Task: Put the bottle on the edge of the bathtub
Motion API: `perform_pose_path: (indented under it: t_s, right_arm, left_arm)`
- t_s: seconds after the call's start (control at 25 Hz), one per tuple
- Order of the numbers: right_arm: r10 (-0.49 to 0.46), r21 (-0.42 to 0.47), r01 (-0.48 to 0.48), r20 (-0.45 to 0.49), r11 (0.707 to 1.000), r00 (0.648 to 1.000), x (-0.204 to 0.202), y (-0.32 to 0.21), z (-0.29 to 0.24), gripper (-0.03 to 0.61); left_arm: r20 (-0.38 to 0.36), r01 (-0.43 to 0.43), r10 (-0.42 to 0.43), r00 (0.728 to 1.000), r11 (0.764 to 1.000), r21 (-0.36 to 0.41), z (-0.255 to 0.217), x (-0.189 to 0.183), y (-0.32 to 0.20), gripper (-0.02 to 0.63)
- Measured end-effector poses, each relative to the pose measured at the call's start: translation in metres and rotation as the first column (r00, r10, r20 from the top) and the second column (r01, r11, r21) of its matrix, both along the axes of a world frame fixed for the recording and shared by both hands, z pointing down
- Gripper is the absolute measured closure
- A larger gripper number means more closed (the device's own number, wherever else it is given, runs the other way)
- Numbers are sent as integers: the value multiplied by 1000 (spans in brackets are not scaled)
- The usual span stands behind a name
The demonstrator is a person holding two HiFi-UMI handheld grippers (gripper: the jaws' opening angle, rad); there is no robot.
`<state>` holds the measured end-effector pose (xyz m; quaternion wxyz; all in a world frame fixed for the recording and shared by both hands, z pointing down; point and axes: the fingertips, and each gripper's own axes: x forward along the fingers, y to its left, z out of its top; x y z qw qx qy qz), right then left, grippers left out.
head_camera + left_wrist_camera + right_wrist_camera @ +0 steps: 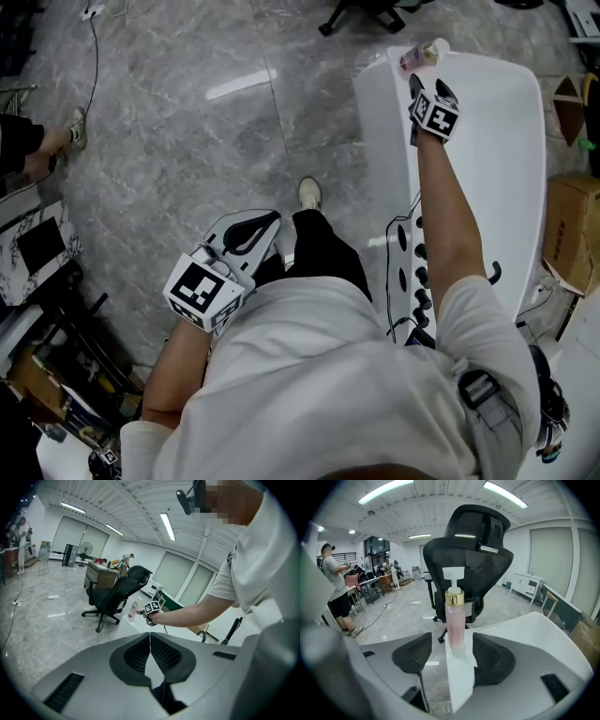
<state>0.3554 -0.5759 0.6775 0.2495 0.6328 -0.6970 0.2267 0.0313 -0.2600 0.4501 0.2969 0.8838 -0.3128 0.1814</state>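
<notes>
A pink pump bottle [455, 620] with a gold collar and white pump stands upright on the narrow white edge [459, 677] of the bathtub [506, 141]. In the head view the bottle [417, 58] is at the tub's far corner. My right gripper [450, 653] is open around it: the dark pads stand clear on both sides with gaps showing. It reaches out at arm's length [429, 89]. My left gripper [150, 641] is shut with nothing in it, held low by my left hip [251, 230]. From it, the bottle [135, 609] and right gripper [151, 607] appear far off.
A black mesh office chair [473, 559] stands on the grey marble floor just beyond the tub's corner. Cardboard boxes [572, 225] sit to the right of the tub. Black cables [403, 272] hang along its near side. A bystander's foot [77, 127] is at far left.
</notes>
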Motion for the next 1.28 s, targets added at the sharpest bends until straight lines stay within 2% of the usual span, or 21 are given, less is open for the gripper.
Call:
perform_pose_path:
  t_s: [0.2, 0.6, 1.0, 1.28]
  right_arm:
    - [-42, 8, 43, -32, 999, 999, -18, 44, -21, 357]
    - [-139, 7, 139, 8, 990, 990, -73, 166, -55, 501]
    - [-281, 23, 280, 74, 960, 957, -165, 305, -109, 568]
    - [-366, 57, 361, 126, 931, 922, -217, 391, -153, 569]
  left_arm:
    - [-22, -17, 18, 1000, 999, 33, -9, -10, 20, 595]
    - [-41, -28, 33, 999, 994, 102, -23, -39, 85, 595]
    - [-46, 4, 4, 999, 986, 164, -34, -89, 152, 595]
    - [-59, 35, -24, 998, 981, 189, -37, -114, 194, 595]
